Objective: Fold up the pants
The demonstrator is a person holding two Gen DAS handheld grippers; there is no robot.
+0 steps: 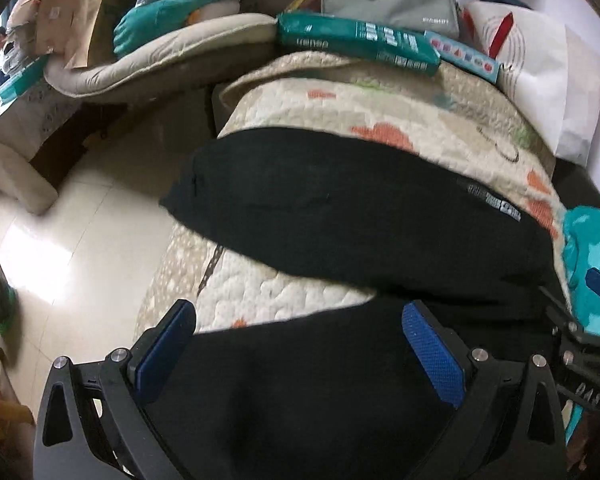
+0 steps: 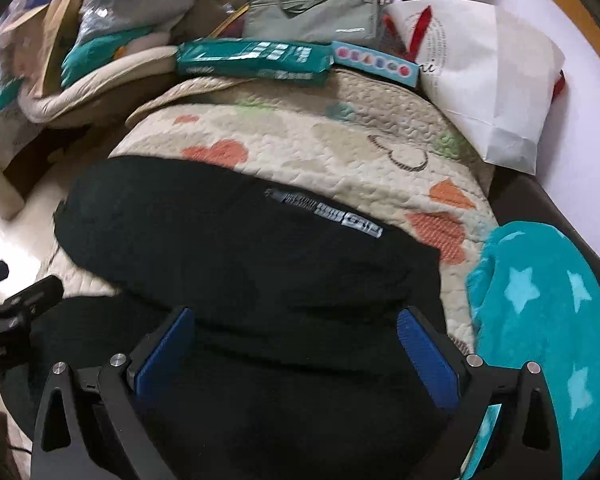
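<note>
We hold both grippers over the black pants (image 1: 340, 216), which lie on the quilted bed cover (image 1: 380, 108), long axis running across toward its left edge. The left gripper (image 1: 300, 344) and right gripper (image 2: 296, 344) spread their fingers wide above dark cloth, seemingly not touching. The fabric looks soft and partly doubled.

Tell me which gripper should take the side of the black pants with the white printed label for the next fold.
Right, probably. The right gripper is open above the black pants, with the white label just ahead of it. From the left gripper, also open, that label sits far off to the right.
</note>
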